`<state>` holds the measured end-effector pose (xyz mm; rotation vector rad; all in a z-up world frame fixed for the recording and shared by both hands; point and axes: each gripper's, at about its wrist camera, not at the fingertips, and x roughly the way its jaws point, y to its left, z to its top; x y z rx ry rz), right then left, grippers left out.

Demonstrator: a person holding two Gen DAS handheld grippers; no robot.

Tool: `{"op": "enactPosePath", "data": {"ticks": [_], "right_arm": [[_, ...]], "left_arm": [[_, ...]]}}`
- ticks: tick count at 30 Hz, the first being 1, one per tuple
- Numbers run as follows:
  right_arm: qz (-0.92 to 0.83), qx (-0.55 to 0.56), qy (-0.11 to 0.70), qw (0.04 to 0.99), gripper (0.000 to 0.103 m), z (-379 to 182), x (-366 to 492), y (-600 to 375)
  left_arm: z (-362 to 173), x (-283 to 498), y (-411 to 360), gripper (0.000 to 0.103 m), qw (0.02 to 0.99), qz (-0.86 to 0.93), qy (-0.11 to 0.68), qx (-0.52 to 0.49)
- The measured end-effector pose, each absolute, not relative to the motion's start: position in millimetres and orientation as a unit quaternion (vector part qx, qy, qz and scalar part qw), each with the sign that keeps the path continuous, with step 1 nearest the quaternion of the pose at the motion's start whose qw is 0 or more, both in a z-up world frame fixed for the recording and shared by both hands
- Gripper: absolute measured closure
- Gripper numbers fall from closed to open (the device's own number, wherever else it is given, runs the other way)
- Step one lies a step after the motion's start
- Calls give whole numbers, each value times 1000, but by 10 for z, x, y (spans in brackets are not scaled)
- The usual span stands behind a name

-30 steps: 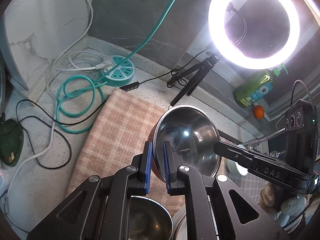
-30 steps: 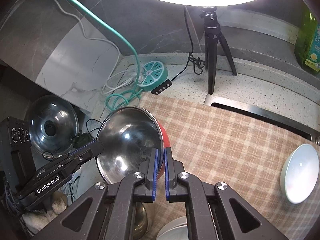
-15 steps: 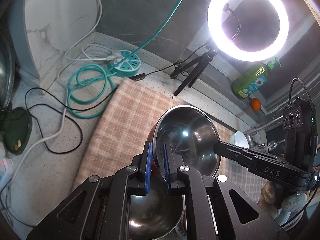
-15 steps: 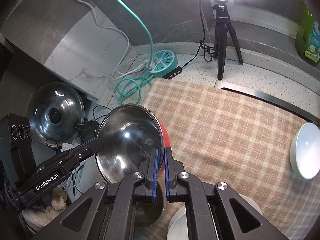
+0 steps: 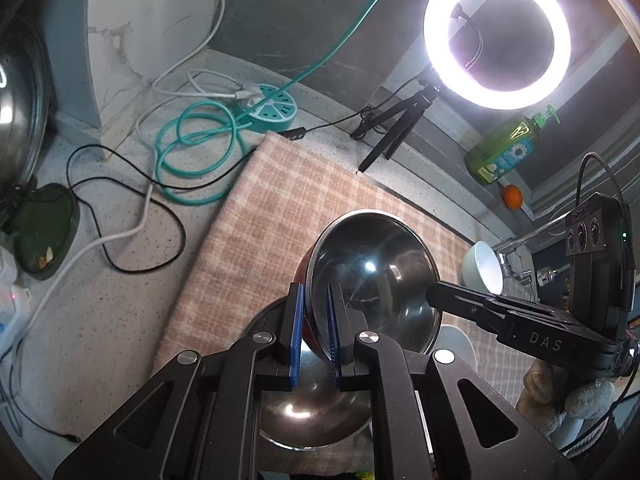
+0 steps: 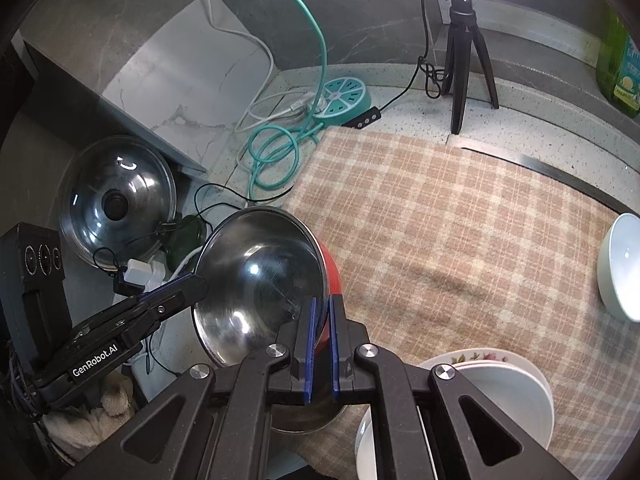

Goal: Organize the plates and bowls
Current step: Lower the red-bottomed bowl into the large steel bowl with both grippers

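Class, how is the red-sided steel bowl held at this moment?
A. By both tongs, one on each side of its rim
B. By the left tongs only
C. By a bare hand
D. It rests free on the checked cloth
A: the left tongs and right tongs each pinch the rim of the steel bowl.

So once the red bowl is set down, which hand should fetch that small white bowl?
Probably the right: the white bowl sits on the cloth nearer the right gripper, while from the left gripper it lies beyond the red bowl both grip.
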<state>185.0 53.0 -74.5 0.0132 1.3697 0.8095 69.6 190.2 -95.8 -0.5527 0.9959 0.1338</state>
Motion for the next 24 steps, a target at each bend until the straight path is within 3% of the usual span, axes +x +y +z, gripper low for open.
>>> {"op": "enactPosePath", "data": {"ticks": [24], "right_arm": [[353,-24,642,680,96,-1091,1406,596]], "left_arm": [[-1310,335,1881,93,823,64,501,-261]]}}
